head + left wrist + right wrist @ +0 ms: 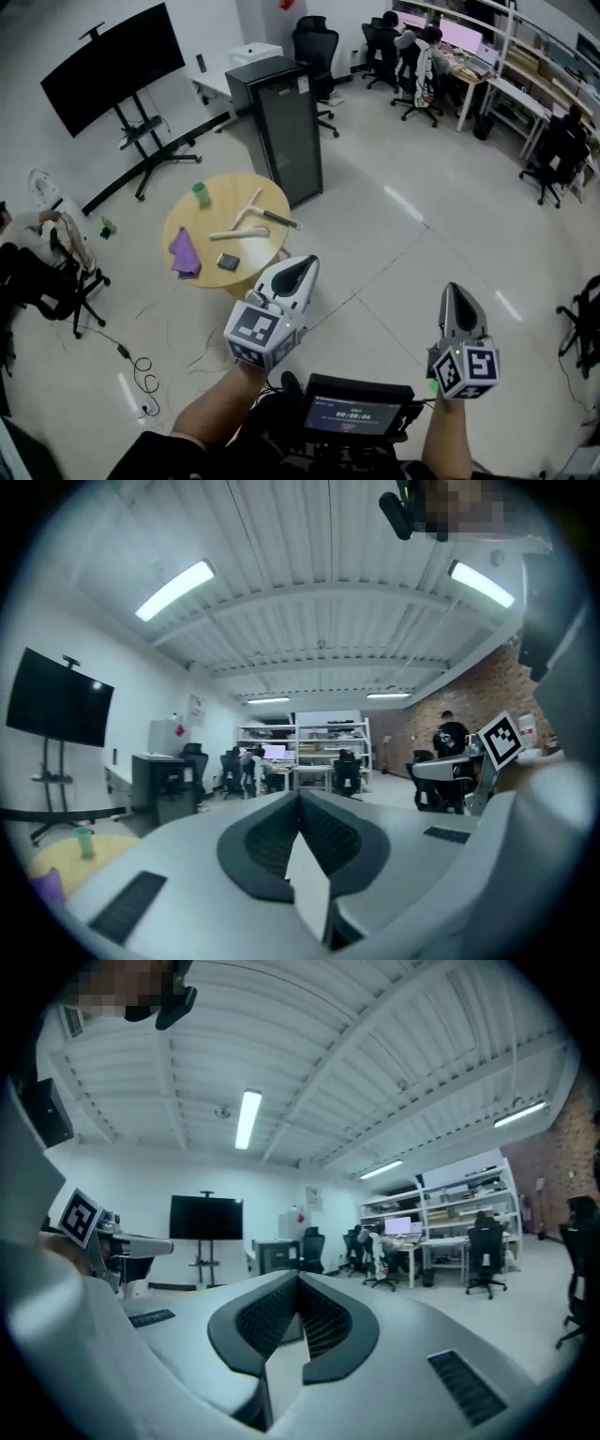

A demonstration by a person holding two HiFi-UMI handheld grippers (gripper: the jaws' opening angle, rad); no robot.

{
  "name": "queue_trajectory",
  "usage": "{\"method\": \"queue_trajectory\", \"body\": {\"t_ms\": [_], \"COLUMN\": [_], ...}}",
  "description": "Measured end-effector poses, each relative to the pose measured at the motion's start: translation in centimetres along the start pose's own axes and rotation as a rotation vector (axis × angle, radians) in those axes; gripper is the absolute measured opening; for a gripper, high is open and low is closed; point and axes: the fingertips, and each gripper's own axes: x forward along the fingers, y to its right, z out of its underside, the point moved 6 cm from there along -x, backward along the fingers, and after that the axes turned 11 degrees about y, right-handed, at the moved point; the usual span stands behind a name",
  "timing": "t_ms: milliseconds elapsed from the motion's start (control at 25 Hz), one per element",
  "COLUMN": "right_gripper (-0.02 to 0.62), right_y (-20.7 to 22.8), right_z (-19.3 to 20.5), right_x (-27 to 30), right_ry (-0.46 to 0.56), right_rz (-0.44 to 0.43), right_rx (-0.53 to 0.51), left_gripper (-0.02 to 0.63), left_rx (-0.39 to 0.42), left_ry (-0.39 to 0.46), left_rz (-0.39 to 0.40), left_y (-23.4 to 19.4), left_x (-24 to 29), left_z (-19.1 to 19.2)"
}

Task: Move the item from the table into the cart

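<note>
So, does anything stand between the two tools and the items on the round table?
Nothing visible does. Only bare floor lies between the left tool, the right tool and the round yellow table. Both tools are shut and empty. Cables lie on the floor further left, off that path.

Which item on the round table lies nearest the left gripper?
The small dark square at the near edge; the purple cloth, green cup and sticks lie farther off.

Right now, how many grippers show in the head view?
2: left gripper at lower centre, just below the round yellow table in the picture; right gripper at lower right. Both shut, empty.
</note>
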Motion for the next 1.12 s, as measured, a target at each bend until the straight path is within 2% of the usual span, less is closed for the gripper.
{"method": "queue_trajectory", "body": {"t_ms": [160,320,480,640,760,800,880,1040,1080,1120], "right_gripper": [-0.012,-0.012,-0.012,-0.012,-0.011,-0.010,0.046,0.046,0.070,0.141], "right_y": [-12.8,-27.8,-40.2,-49.6,-56.5,-58.6,-62.3,-68.7,-70.5,-72.4], "right_z": [2.3,4.8,7.2,9.3,10.8,11.4,12.6,15.0,15.7,16.5], "right_x": [10.3,18.9,26.6,32.9,37.6,39.2,42.5,49.0,50.4,51.4], "right_ry": [-0.011,-0.028,-0.047,-0.102,-0.135,-0.144,-0.171,-0.202,-0.216,-0.234], "right_rz": [-0.168,-0.339,-0.501,-0.655,-0.801,-0.852,-0.947,-1.120,-1.167,-1.214], "right_rx": [0.022,0.055,0.074,0.078,0.079,0.084,0.091,0.030,0.035,0.050], "left_gripper": [-0.009,-0.009,-0.009,-0.009,-0.009,-0.009,-0.009,-0.009,-0.009,-0.009], "left_rx": [0.001,-0.008,0.021,0.021,0.007,0.005,0.003,0.005,0.004,0.004], "left_ry": [0.005,0.024,-0.005,-0.025,-0.038,-0.046,-0.074,-0.088,-0.099,-0.111], "left_rz": [-0.164,-0.325,-0.467,-0.608,-0.722,-0.755,-0.813,-0.912,-0.933,-0.952], "left_y": [-13.1,-26.0,-36.7,-44.2,-49.3,-51.0,-53.9,-59.3,-60.7,-62.2], "left_x": [-7.6,-17.0,-23.5,-28.1,-31.1,-31.6,-32.3,-33.2,-33.7,-34.3], "left_z": [-0.5,-0.3,-0.1,0.7,1.0,0.8,0.3,0.5,0.7,1.0]}}
